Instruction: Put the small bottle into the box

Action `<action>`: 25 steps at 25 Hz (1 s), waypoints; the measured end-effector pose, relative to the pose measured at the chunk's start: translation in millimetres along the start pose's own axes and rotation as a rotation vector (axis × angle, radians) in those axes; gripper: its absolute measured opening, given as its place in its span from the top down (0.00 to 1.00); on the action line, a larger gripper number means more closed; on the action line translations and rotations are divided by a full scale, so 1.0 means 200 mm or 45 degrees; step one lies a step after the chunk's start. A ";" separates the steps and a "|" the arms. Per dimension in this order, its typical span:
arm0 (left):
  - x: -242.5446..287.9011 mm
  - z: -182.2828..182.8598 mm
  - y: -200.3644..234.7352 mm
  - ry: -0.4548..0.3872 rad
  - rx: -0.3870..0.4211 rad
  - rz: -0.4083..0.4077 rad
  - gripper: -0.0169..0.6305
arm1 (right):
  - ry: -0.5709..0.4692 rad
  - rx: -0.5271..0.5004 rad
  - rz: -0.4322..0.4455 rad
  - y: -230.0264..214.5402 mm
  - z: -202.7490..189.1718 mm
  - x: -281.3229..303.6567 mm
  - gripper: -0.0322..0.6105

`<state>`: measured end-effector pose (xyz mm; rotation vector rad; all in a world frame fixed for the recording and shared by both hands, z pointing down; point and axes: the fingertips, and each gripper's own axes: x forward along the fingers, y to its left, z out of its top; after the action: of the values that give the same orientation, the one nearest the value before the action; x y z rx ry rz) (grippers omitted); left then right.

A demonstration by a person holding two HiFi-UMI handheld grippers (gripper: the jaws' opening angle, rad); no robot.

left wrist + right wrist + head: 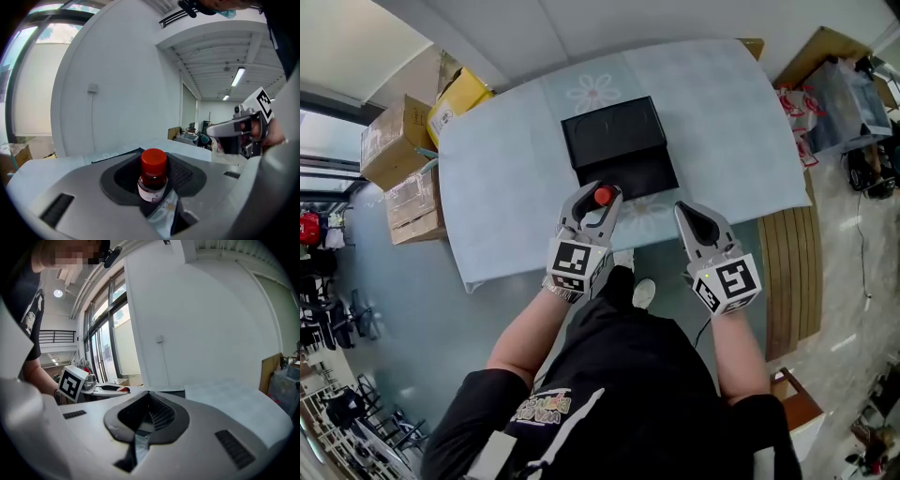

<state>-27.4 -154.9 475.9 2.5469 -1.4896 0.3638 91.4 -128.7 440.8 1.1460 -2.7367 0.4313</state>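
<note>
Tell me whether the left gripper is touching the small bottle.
Touching. The left gripper view shows the left gripper shut on the small bottle, which stands upright between its jaws with its red cap on top.

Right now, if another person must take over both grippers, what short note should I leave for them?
Left gripper: shut on the small red-capped bottle, held upright at the near edge of the black box.
Right gripper: shut, empty, off to the right of the box's near corner.
Box: open on the blue-covered table; nothing seen inside it.
Done: bottle is gripped and up at the box.
Left: carry it over the opening, lower it in, open the jaws.
</note>
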 end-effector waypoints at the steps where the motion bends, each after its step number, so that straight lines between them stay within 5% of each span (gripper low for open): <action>1: 0.03 -0.01 0.02 0.002 0.004 -0.006 0.73 | 0.005 -0.001 0.001 -0.01 0.00 0.04 0.94; 25: 0.39 -0.44 0.16 0.159 0.083 -0.074 0.73 | 0.113 0.053 -0.035 -0.14 -0.11 0.42 0.94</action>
<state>-30.7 -211.8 583.7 2.5581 -1.3788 0.5608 52.0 -197.1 486.9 1.1439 -2.6451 0.5250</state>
